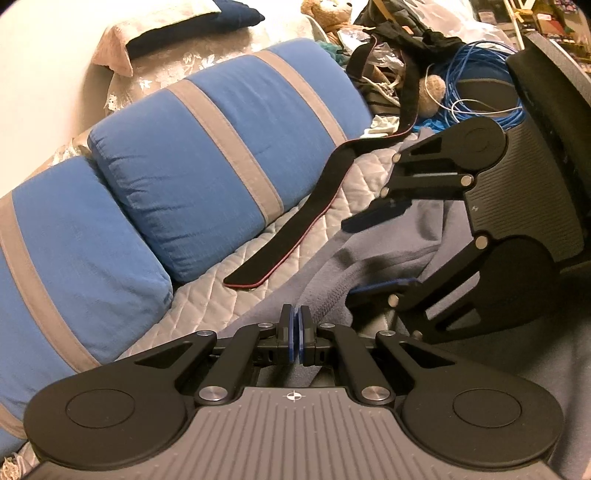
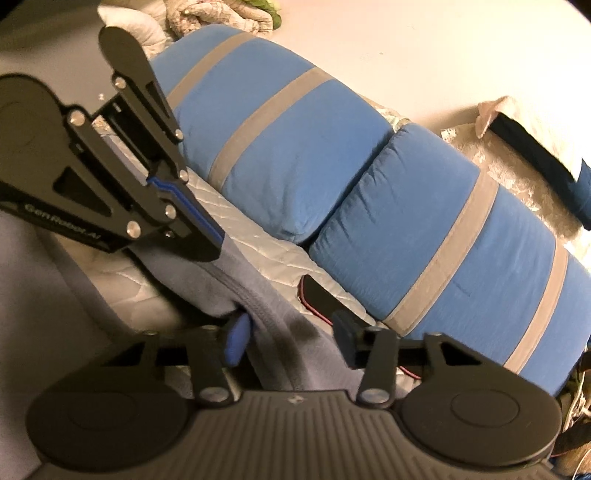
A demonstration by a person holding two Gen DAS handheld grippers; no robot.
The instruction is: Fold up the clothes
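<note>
A grey-blue sweatshirt (image 1: 388, 254) lies rumpled on the quilted sofa seat (image 1: 207, 291). My left gripper (image 1: 295, 328) is shut; in the right wrist view (image 2: 218, 236) its tip pinches the sweatshirt's edge (image 2: 236, 273) and lifts it. My right gripper (image 2: 291, 339) is open, its jaws straddling a ribbed fold of the sweatshirt (image 2: 280, 332). In the left wrist view the right gripper (image 1: 351, 254) stands open over the same cloth, one finger above, one below.
Two blue cushions with grey stripes (image 1: 207, 147) line the sofa back. A black strap with red trim (image 1: 291, 229) lies on the seat beside the sweatshirt. Clutter, blue cable (image 1: 476, 74) and a teddy bear (image 1: 328, 14) sit beyond.
</note>
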